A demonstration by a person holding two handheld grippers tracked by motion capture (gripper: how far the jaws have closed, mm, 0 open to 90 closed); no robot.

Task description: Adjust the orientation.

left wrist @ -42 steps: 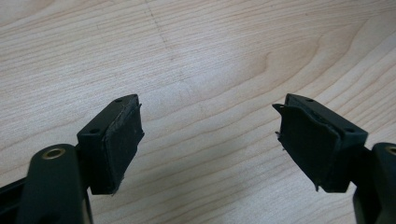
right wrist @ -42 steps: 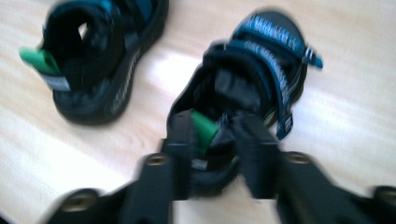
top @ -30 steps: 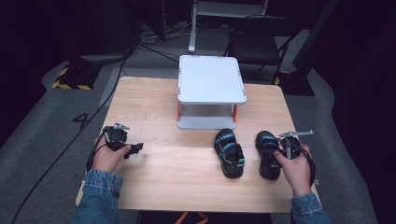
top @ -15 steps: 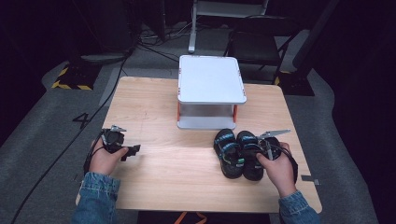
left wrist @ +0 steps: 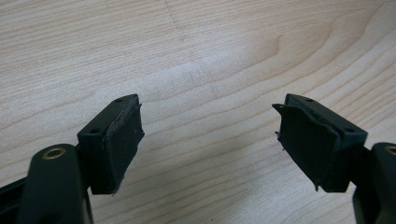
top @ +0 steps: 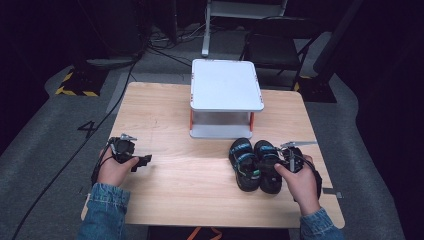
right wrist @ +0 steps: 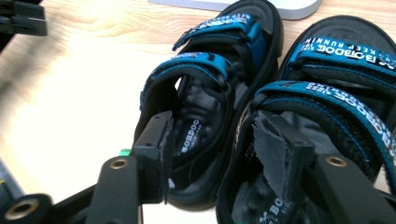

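Sandals sit side by side on the wooden table (top: 200, 200), black with blue straps, at about four o'clock from the table's centre and just in front of the white stand (top: 226, 85). The left sandal (top: 243, 162) and the right sandal (top: 267, 167) touch along their inner edges, toes toward the stand. In the right gripper view the straps carry white lettering, and the stand's grey base shows at twelve o'clock beyond the toes.

At the heels of the pair is the right hand-held gripper (right wrist: 212, 149), gripped by the person's right hand (top: 300, 182). Its jaws stand a moderate way apart, one inside the heel of each sandal, straddling the two touching inner walls; whether the pads press on those walls I cannot tell.

Well apart, at about nine o'clock on the table, the left hand-held gripper (top: 145, 160) is held by the left hand (top: 114, 170), pointing toward three o'clock. In the left gripper view its jaws are spread wide over bare wood grain, with nothing between them.

Both forearms wear denim sleeves (top: 106, 210). Beyond the table's far edge stands a dark folding chair (top: 272, 47) on grey floor.
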